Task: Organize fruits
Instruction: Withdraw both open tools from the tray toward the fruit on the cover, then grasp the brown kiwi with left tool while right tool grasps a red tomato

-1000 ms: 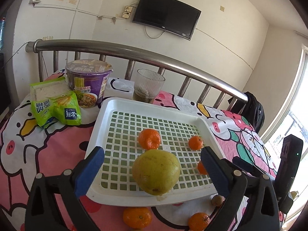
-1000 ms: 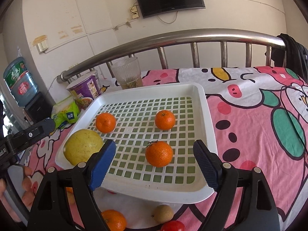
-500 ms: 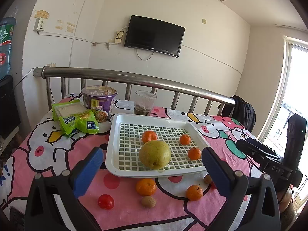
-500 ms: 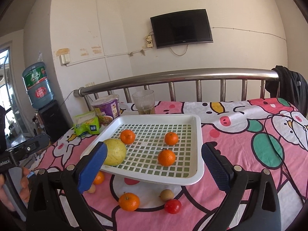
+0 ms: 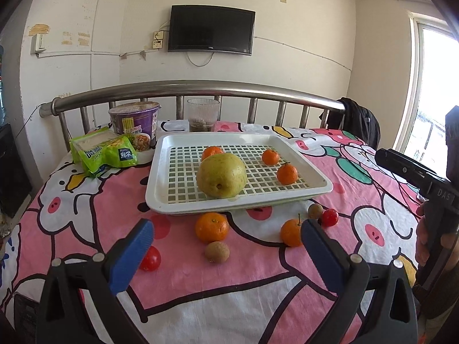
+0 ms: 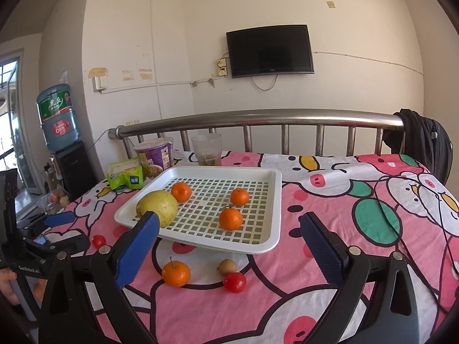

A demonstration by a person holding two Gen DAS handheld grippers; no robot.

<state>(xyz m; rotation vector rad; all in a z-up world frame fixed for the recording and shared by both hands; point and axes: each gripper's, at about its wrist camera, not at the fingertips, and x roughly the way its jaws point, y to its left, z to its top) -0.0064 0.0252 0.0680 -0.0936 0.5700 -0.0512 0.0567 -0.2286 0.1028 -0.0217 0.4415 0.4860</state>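
Observation:
A white slotted tray point(image 5: 238, 202) lies mid-bed and holds a big yellow-green fruit point(image 5: 221, 175) and three small oranges point(image 5: 287, 173). On the cloth in front of the tray lie two oranges point(image 5: 212, 227), two small brown fruits point(image 5: 217, 252) and two red tomatoes point(image 5: 150, 259). My left gripper point(image 5: 226, 229) hangs open over these loose fruits and holds nothing. My right gripper point(image 6: 229, 219) stands open and empty, back from the tray's point(image 6: 200, 246) near edge, with an orange point(image 6: 175, 273), a brown fruit point(image 6: 226, 266) and a tomato point(image 6: 234, 282) below it.
Behind the tray stand a purple noodle cup point(image 5: 134, 124), green snack packs point(image 5: 103, 152) and a ribbed glass point(image 5: 203, 114), all before a steel bed rail point(image 5: 200, 89). A black garment point(image 6: 421, 140) hangs on the rail's right end. A water bottle point(image 6: 57, 116) stands at the left.
Both grippers have drawn back from the tray, so the loose fruits in front of it now show. The right jaws have widened. The left view has rolled level.

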